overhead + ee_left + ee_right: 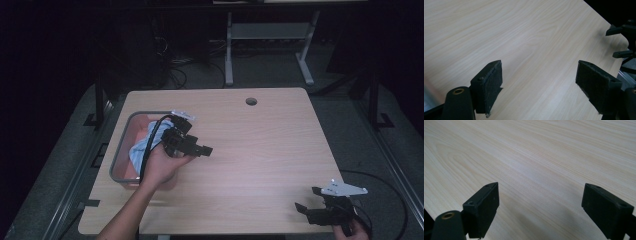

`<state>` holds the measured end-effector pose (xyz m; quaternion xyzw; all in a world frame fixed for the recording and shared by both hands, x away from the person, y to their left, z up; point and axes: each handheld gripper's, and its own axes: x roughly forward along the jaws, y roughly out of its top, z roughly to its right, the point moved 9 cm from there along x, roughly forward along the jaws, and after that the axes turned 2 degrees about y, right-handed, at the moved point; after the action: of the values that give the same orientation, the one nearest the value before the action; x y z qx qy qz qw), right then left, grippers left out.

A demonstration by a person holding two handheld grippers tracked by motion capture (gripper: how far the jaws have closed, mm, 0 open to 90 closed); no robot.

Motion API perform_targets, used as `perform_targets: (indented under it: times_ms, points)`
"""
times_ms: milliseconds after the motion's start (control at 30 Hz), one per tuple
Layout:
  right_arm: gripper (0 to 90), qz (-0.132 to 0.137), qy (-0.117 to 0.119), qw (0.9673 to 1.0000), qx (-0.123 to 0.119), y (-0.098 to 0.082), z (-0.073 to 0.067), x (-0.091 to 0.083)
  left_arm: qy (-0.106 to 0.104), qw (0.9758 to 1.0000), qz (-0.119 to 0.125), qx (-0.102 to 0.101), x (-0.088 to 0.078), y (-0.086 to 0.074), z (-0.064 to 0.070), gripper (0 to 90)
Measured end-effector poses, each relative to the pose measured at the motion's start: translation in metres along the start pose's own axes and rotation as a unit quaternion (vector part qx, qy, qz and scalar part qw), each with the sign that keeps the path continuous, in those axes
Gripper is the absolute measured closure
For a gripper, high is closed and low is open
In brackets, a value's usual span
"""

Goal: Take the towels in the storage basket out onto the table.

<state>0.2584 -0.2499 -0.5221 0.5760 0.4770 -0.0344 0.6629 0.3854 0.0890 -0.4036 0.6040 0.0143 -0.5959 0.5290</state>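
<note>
Left gripper [206, 150]: jaws spread wide with nothing between them, seen over bare wood in the left gripper view [537, 82]; it is held above the table [260, 150] just right of the tray [120, 150], pointing right. Right gripper [306, 200]: jaws likewise spread and empty [539, 207], low at the near right corner of the table, well apart from the left one. The tray, a grey-rimmed clear container at the table's left edge, holds a light blue cloth [142, 147] lying over something red [137, 125].
</note>
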Motion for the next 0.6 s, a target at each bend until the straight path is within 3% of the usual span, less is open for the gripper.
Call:
perform_targets:
  times_ms: [600]
  points:
    - [14.0,0.0,-0.002,1.0,0.004,-0.001,0.003,-0.002,0.028,0.9984,0.019,-0.046,-0.035,0.002,-0.047,21.5]
